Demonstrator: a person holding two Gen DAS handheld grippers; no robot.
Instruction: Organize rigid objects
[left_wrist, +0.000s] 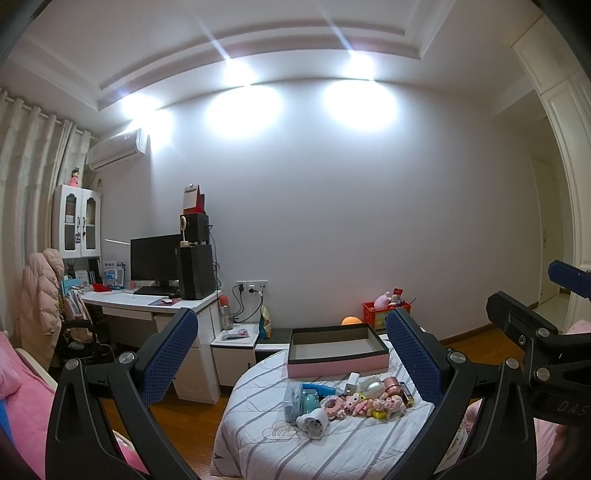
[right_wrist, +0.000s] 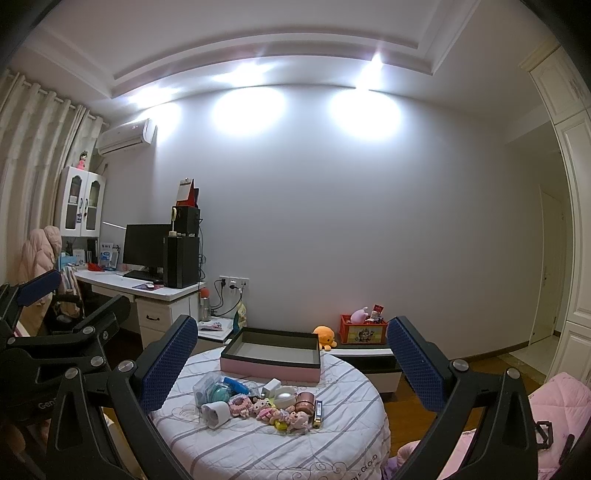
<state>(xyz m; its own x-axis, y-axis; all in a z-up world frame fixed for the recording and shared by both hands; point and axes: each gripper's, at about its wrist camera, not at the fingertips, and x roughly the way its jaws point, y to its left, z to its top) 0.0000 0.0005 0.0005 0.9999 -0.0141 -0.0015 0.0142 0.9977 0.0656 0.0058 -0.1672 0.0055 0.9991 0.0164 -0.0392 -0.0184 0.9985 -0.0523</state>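
We hold the left tongs (left_wrist: 291, 354) and the right tongs (right_wrist: 291, 358) spread wide, nothing between their blue pads, both hovering short of the round striped desk (right_wrist: 258, 450). On it, the pink open box (right_wrist: 271, 354) sits at the far side with nothing visible inside it. Near it, closer to us, lies a cluster of small toys (right_wrist: 258, 404), including a white cup (right_wrist: 216, 414) and a white charger (right_wrist: 271, 387).
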